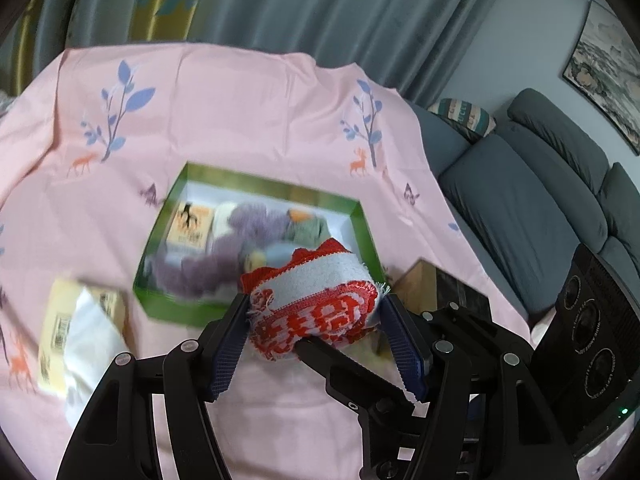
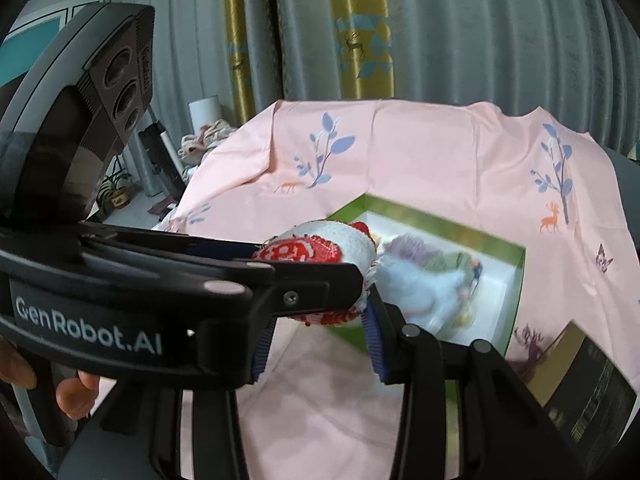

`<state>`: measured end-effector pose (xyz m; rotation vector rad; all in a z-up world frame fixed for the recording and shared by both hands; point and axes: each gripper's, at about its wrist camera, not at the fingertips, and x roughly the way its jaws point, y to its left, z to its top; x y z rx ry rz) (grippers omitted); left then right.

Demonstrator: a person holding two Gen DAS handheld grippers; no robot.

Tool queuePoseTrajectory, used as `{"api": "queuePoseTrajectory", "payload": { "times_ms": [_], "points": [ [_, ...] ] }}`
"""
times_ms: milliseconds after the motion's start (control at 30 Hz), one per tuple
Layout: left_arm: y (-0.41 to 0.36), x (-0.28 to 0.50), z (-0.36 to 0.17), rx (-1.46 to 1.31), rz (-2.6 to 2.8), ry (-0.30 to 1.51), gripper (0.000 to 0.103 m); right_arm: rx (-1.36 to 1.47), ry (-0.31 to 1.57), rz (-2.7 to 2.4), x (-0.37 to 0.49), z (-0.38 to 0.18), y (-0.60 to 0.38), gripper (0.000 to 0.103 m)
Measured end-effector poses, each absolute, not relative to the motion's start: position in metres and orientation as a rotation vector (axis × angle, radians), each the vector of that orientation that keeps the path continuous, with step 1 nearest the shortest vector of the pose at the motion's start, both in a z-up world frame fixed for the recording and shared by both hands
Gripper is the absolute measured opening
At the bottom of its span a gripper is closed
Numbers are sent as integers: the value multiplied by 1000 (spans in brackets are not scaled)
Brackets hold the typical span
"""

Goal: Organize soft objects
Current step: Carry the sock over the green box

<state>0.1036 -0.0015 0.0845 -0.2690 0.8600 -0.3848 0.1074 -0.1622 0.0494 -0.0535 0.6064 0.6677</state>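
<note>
A pink tablecloth (image 1: 248, 92) beneath grey curtains (image 1: 320, 0) bears a green box (image 1: 362, 224); left gripper (image 1: 314, 320) clamps a red-white cloth (image 1: 316, 300), right gripper (image 2: 320, 344) unclear.

Your left gripper (image 1: 314, 320) squeezes a rolled red-and-white cloth (image 1: 316, 304) between its blue pads (image 1: 228, 344), above the pink sheet (image 1: 240, 112). Just behind it, the green box (image 1: 360, 220) contains a purple fluffy item (image 1: 236, 244) and other blurred soft things.
</note>
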Motion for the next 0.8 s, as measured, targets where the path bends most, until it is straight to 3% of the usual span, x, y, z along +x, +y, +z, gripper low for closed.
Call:
{"api": "queuePoseTrajectory", "payload": {
  "times_ms": [433, 800],
  "points": [
    [-2, 197, 90, -282, -390, 884, 67, -43, 648, 640, 188, 62, -149, 40],
    [18, 237, 39, -401, -352, 969, 67, -87, 778, 610, 226, 23, -118, 41]
  ]
}}
